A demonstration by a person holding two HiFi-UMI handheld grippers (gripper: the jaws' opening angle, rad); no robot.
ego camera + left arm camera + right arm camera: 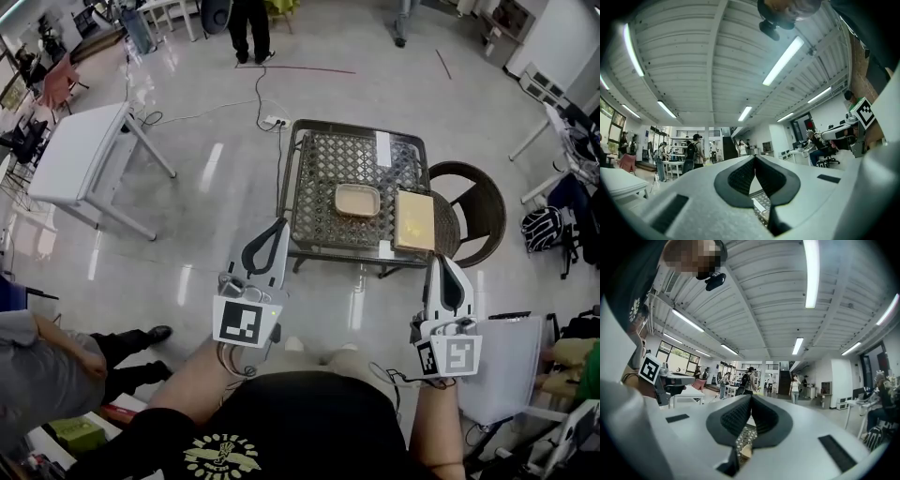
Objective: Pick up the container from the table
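The container (357,200), a shallow beige tray with rounded corners, sits open side up near the middle of the lattice-topped table (323,159). Its long axis runs left to right across the head view, parallel to the table's near edge. Just to its right lies a flat yellowish board (413,221), with its long axis pointing away from the person. A round wicker chair (478,214) stands against the table's right side.

Both grippers are held well short of the table, close to the person's body. The left gripper (277,229) has its jaws together at the tips with nothing between them, as its own view (754,161) confirms. The right gripper (437,262) is likewise closed and empty (751,399). Below its jaw tips, a pale patch on the lattice may be the container, though it is too small to be sure.
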